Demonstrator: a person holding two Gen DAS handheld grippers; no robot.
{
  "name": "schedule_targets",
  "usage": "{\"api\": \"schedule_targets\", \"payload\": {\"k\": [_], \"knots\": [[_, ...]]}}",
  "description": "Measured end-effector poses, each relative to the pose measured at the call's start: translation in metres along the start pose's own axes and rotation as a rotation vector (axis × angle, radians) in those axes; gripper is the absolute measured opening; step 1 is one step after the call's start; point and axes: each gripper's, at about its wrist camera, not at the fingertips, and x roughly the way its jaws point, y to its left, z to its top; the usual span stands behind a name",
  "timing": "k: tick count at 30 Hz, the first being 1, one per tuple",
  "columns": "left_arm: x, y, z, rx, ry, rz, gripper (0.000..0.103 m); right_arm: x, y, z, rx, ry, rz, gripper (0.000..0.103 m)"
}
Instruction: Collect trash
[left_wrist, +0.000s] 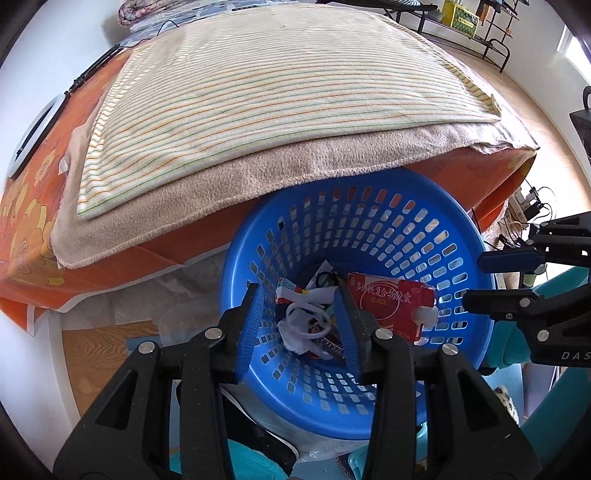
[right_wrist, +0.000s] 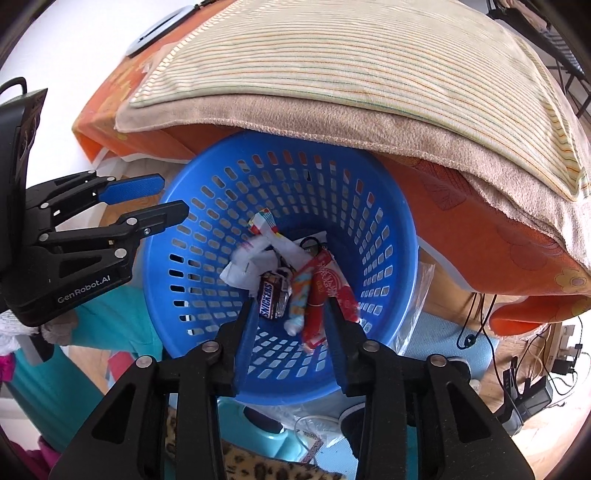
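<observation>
Trash lies in the bottom of a blue basket (right_wrist: 388, 221), both grippers poised over its mouth and pointing steeply down.

Left gripper (left_wrist: 300, 325): jaws parted, nothing pressed between the blue pads. Seen through the gap, well below: white crumpled paper (left_wrist: 295, 328). A red box (left_wrist: 395, 299) with white print shows just right of the right finger, inside the basket; whether it rests or hangs loose I cannot tell.

Right gripper (right_wrist: 291, 334): jaws also parted, pads clear of everything. Beneath them, a Snickers bar (right_wrist: 273, 295), a pale tube-shaped wrapper (right_wrist: 299, 299) and a red sachet (right_wrist: 317, 306) lie side by side, with white paper (right_wrist: 247, 264) and a striped wrapper (right_wrist: 262, 221) further in.

Each gripper shows in the other's view, at the basket's edge, apart from one another.

Basket sits on the floor, tucked against a bed (left_wrist: 184, 236) draped in orange sheet. A tan blanket (left_wrist: 207, 184) overhangs the rim; a striped cloth (left_wrist: 277, 92) lies on top. Cables (right_wrist: 480, 321) trail on the floor to the right.
</observation>
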Motion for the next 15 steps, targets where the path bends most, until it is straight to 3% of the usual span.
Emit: {"api": "schedule_targets", "payload": {"k": [5,12,15], "knots": [[-0.001,0.003,0.001,-0.013,-0.004,0.009,0.055,0.0,-0.004,0.0,0.011,0.005,-0.013,0.035],[-0.007,0.009,0.004,-0.039,-0.011,0.009,0.058,-0.003,-0.006,0.001,0.016,-0.005,-0.032,0.037],[-0.01,0.012,0.007,-0.058,-0.015,0.005,0.065,-0.007,-0.006,0.002,0.017,-0.015,-0.042,0.038]]}}
